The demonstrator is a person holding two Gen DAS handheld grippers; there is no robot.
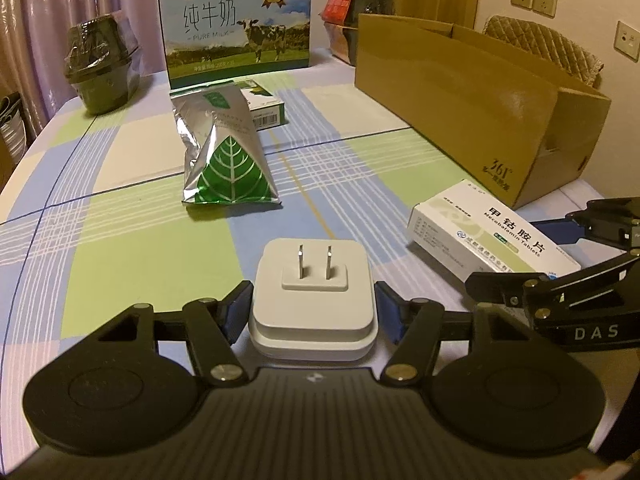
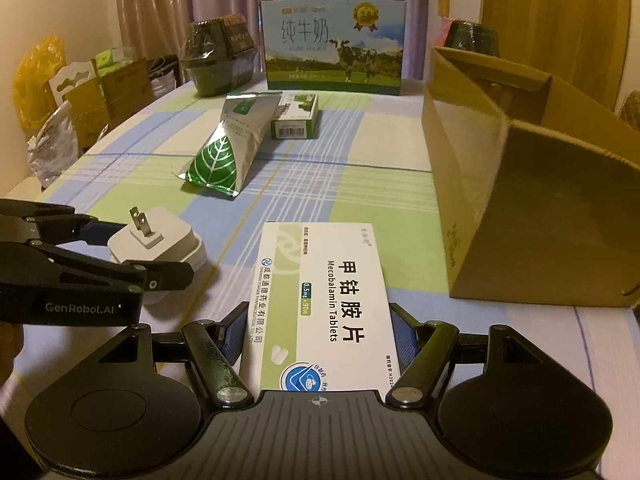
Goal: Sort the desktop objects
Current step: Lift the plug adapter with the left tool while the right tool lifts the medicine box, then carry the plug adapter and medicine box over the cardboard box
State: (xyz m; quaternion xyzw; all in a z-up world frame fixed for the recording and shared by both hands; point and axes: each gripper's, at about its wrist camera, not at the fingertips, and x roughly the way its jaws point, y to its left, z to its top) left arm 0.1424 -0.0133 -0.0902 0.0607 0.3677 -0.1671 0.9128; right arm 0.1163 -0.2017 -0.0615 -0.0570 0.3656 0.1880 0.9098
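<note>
My left gripper [image 1: 314,308] has its blue pads against both sides of a white plug adapter [image 1: 314,292], prongs up, on the checked tablecloth; it also shows in the right wrist view [image 2: 156,240]. My right gripper [image 2: 320,332] is shut on a white Mecobalamin tablet box [image 2: 324,304], which also shows in the left wrist view [image 1: 492,228]. An open cardboard box [image 2: 532,200] stands to the right [image 1: 476,104]. A silver-green leaf pouch [image 1: 224,152] and a small green box [image 1: 266,108] lie further back.
A milk carton [image 1: 236,24] stands at the far edge. Dark wrapped bowls [image 1: 100,68] sit far left, and more sit behind the cardboard box [image 1: 360,8]. Bags and boxes [image 2: 80,96] stand beyond the table's left edge.
</note>
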